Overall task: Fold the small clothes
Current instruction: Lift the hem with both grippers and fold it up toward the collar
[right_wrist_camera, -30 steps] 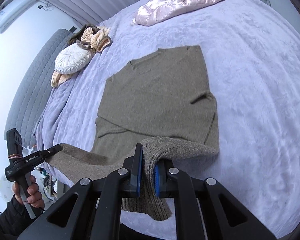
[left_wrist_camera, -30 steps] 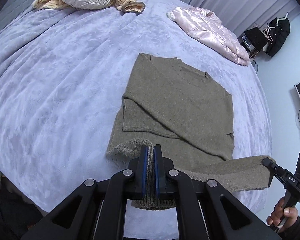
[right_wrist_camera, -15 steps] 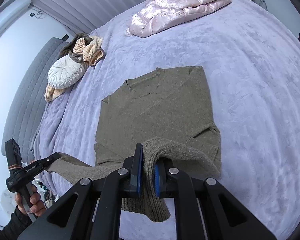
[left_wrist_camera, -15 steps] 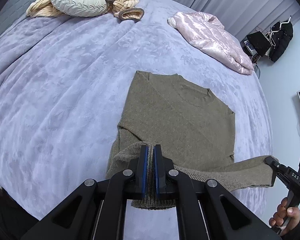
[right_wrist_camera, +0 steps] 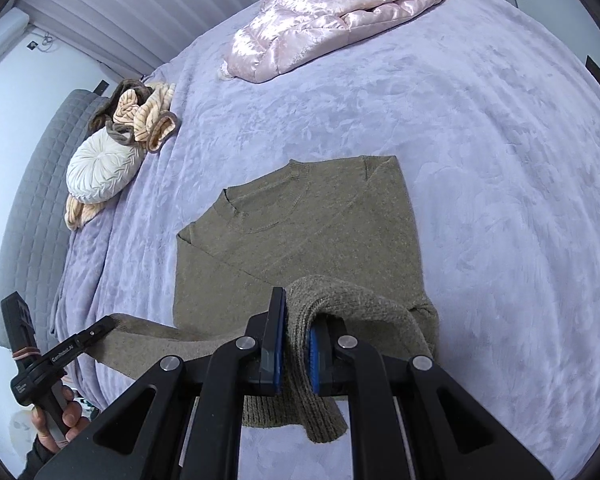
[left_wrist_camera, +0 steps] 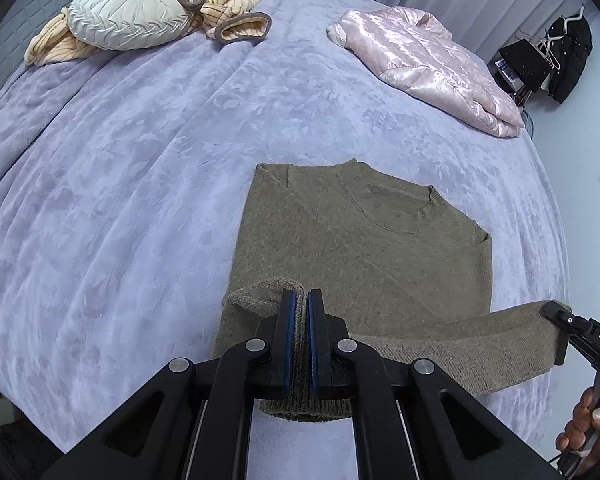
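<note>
Both the left gripper (left_wrist_camera: pixel 302 344) and right gripper (right_wrist_camera: pixel 296 354) pinched the sweater's (left_wrist_camera: pixel 364 248) hem at lower frame, mid-fold; next it likely needed carrying toward the collar.

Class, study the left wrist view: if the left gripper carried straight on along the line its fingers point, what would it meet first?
Most likely the flat body of the olive-brown knitted sweater on the lilac plush bedspread. The left gripper, already shut on the sweater's hem, points steeply down at it; depth is hard to judge.

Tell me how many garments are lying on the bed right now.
3: the olive sweater near the front edge, hem lifted by both grippers; the pink jacket at the far side; a striped beige garment by the round cushion, partly hidden under it.
</note>
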`<state>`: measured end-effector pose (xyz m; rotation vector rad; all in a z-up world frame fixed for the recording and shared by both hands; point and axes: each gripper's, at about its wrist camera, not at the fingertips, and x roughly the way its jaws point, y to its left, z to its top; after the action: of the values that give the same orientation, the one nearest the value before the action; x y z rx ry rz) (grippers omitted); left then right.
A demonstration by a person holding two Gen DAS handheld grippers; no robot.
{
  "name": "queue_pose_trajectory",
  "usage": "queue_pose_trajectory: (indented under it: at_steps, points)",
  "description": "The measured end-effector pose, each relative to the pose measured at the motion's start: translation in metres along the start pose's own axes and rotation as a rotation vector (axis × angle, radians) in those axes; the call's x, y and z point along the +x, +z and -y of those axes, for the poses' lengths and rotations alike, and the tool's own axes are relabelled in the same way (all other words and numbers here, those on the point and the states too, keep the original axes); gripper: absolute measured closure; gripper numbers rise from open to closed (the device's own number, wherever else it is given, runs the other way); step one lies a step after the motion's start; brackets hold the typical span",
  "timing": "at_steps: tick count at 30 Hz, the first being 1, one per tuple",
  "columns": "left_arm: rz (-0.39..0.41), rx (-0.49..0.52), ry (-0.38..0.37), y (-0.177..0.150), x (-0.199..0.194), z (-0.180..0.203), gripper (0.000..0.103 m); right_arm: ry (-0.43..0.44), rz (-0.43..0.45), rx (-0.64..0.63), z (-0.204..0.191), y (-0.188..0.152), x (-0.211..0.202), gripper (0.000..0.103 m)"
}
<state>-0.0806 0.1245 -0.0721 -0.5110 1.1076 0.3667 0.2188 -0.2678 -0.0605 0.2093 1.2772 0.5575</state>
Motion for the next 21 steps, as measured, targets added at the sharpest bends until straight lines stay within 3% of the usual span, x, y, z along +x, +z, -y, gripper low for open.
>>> queue_pose_trajectory:
  at_steps: [21]
  points:
    - [-0.119,0.063,0.054,0.063,0.102,0.013,0.096,-0.104,-0.075,0.084,0.030,0.058,0.083,0.092]
